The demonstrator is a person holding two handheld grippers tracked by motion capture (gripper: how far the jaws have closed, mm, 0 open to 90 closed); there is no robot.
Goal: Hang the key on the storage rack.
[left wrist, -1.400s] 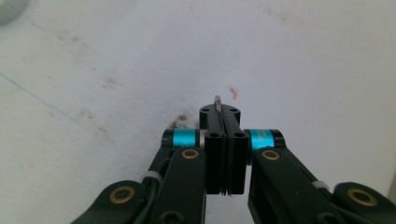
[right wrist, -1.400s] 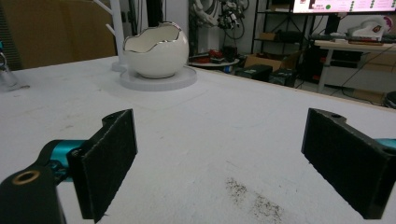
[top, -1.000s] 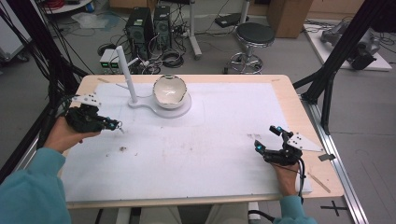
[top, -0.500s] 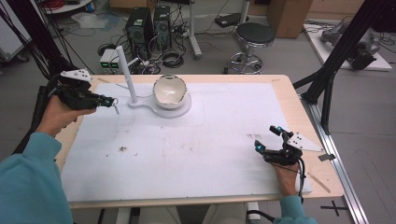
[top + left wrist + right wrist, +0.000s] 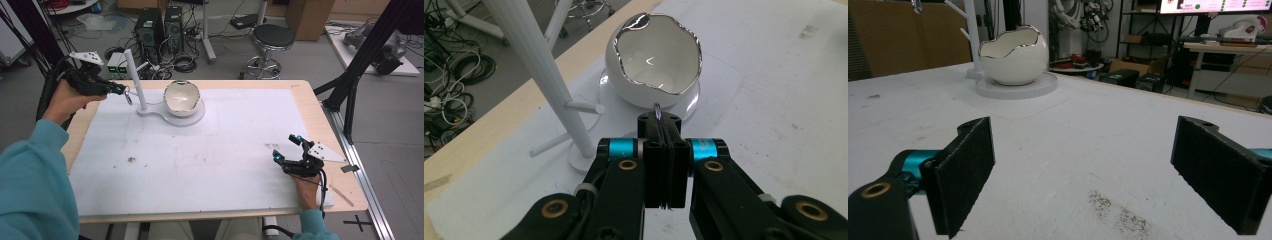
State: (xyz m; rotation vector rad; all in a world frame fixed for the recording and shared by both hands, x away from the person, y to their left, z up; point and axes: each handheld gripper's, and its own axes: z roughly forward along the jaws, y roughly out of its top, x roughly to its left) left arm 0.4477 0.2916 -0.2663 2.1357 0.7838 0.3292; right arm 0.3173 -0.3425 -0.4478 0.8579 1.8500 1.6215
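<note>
A white egg-shaped bowl with a silver rim (image 5: pixel 182 97) (image 5: pixel 658 60) (image 5: pixel 1013 55) sits on a white base (image 5: pixel 192 119) beside a white peg stand (image 5: pixel 134 77) (image 5: pixel 541 70). My left gripper (image 5: pixel 119 89) (image 5: pixel 664 131) hovers just left of the stand, shut on a small thin metal piece (image 5: pixel 657 108) that dangles below the tips (image 5: pixel 129 97). What the piece is I cannot make out. My right gripper (image 5: pixel 285 147) (image 5: pixel 1093 167) rests open on the mat near the table's right front, with nothing between its fingers.
A white mat (image 5: pixel 220 155) covers most of the wooden table (image 5: pixel 305 95), with dark smudges (image 5: pixel 131 160) on it. Computers, cables and a stool (image 5: pixel 272 37) stand on the floor beyond the far edge.
My left gripper has risen from the mat's left side and moved away from me to the peg stand, staying shut. The right gripper has not moved.
</note>
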